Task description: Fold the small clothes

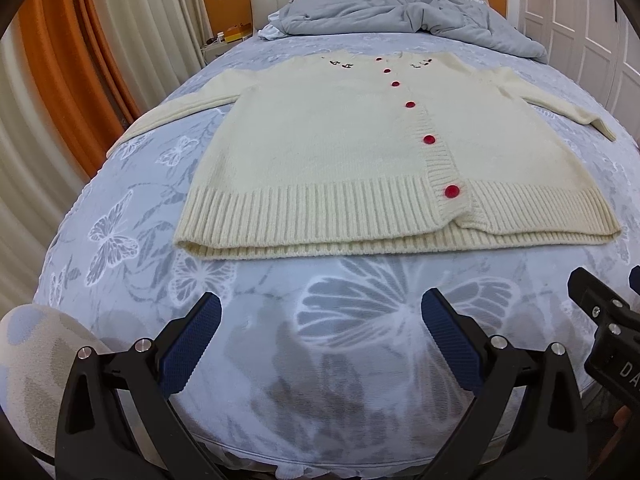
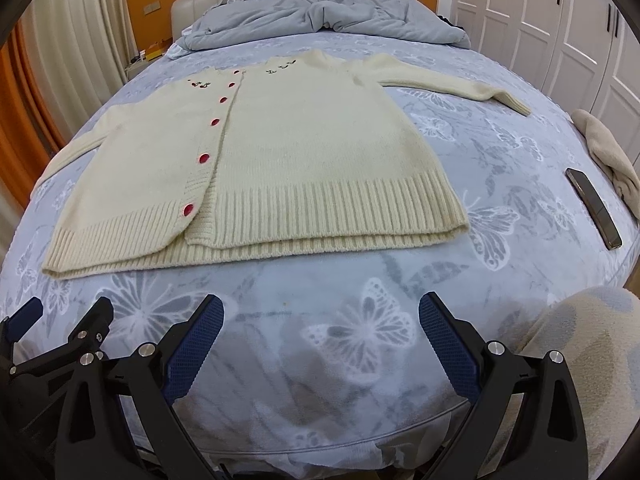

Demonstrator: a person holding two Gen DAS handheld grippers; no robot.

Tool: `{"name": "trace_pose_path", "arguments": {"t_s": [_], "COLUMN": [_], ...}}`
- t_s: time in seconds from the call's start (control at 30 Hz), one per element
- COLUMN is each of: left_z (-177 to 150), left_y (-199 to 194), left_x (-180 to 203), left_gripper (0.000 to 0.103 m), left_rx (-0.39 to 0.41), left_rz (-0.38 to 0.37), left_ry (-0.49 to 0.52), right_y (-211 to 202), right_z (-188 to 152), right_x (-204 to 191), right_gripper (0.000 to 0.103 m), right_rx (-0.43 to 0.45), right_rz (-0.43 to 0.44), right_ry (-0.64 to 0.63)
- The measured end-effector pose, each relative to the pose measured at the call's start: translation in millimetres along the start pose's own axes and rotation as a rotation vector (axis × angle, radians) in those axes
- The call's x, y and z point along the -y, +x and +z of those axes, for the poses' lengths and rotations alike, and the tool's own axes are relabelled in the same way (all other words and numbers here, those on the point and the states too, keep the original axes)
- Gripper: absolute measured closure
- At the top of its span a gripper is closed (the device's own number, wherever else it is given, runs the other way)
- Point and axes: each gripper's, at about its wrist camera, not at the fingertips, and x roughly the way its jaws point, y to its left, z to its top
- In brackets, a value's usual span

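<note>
Knitwear here — a cream cardigan spread flat on the bed, buttoned, sleeves out — looks soft, floppy, stretchy, best pinched at the ribbed hem corners; left gripper and right gripper hover short of it, jaws spread, empty.

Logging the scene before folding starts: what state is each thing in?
Cardigan: spread flat on the bed, buttoned, both sleeves out, unfolded.
Left gripper: open, empty, short of the hem.
Right gripper: open, empty, short of the hem.
Duvet: crumpled at the headboard.
Phone: lying flat by the bed's right edge.
</note>
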Motion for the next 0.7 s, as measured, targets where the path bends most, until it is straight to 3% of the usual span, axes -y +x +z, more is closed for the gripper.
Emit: {"name": "trace_pose_path", "arguments": {"t_s": [0.7], "left_z": [-2.0], "left_y": [1.8], "left_x": [1.5], "left_gripper": [0.005], "left_rx": [0.006], "left_rz": [-0.002], "left_ry": [0.014], "right_y": [1.0], "right_z": [-1.5], "right_x": [-3.3], "right_gripper": [0.006], "right_rx": [-0.004], "right_rz": [0.001], "right_ry": [-0.015]}}
